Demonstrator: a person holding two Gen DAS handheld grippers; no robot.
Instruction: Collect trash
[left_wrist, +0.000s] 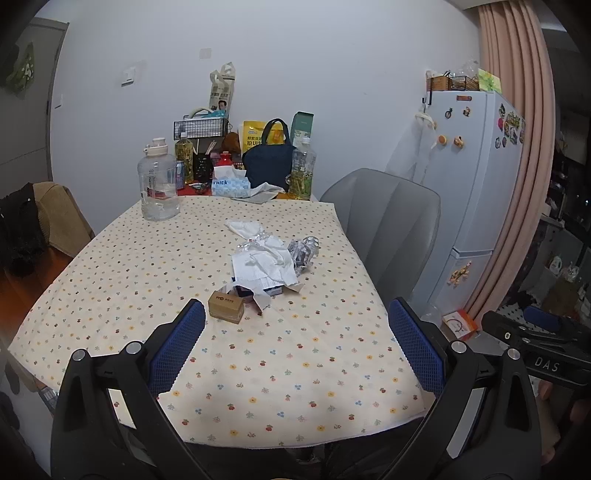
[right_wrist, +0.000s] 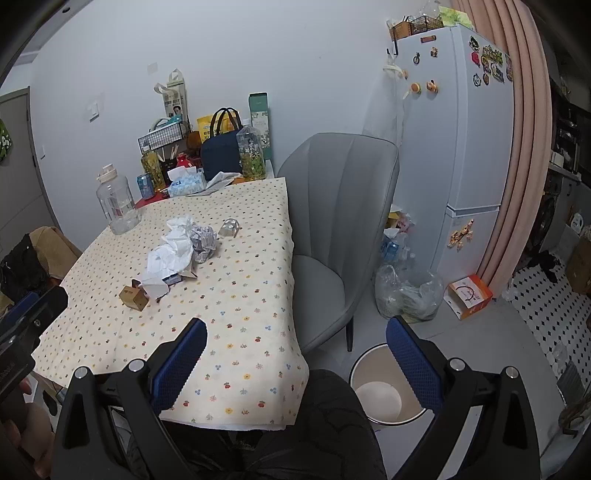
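Note:
A heap of trash lies mid-table on the dotted cloth: crumpled white paper (left_wrist: 267, 258) (right_wrist: 173, 243), a grey crumpled wrapper (left_wrist: 303, 251) (right_wrist: 203, 238), a torn small carton (left_wrist: 258, 290) (right_wrist: 168, 280) and a small brown box (left_wrist: 226, 307) (right_wrist: 133, 296). A clear plastic piece (right_wrist: 229, 228) sits just right of the heap. My left gripper (left_wrist: 295, 339) hovers open over the near table edge, short of the brown box. My right gripper (right_wrist: 295, 350) is open, further right, above the table corner and a white waste bin (right_wrist: 384, 395) on the floor.
Bottles, a large clear jug (left_wrist: 159, 181), a tissue box (left_wrist: 229, 184) and a dark lunch bag (left_wrist: 269, 158) crowd the table's far end. A grey chair (right_wrist: 340, 221) stands at the right side, with a plastic bag (right_wrist: 408, 293), an orange box (right_wrist: 469, 295) and a fridge (right_wrist: 461, 147) beyond. A dark-trousered knee (right_wrist: 325, 424) shows below.

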